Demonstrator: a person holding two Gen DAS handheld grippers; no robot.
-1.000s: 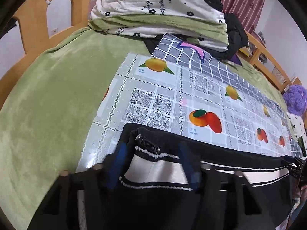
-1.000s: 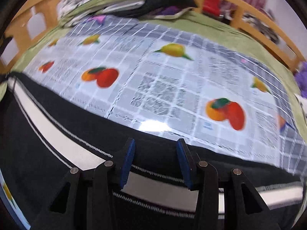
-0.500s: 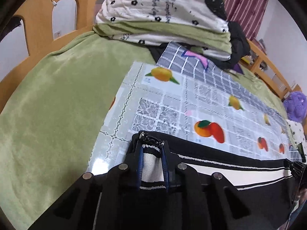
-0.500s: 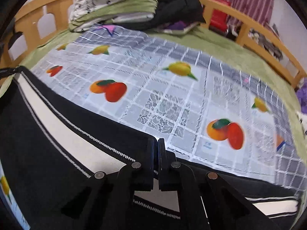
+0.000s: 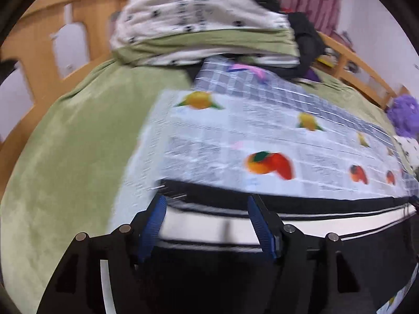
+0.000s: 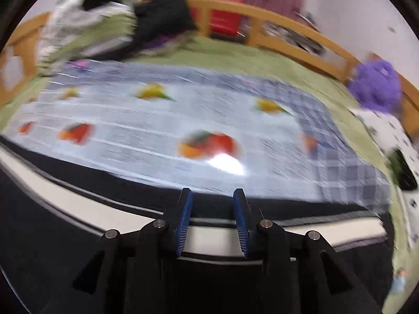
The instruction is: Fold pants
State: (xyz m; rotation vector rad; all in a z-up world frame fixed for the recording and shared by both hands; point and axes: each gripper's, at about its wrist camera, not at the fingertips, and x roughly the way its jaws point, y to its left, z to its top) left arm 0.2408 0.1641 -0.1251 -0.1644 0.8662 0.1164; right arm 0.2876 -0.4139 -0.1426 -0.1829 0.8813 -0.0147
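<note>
One pants (image 5: 314,214), two tongs (image 5: 207,204), one fruit-print mat (image 5: 235,136), one purple plush (image 6: 374,86)

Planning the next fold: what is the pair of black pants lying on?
The black pants lie on a fruit-print plastic sheet, spread over a green blanket. The sheet shows beyond the white-striped edge; what lies directly beneath the fabric is covered.

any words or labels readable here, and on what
None can be read.
White quilt: lines of dark print, too blurred to read.
Fruit-print mat: small captions under the fruit, too blurred to read.
Black pants: no text visible.
</note>
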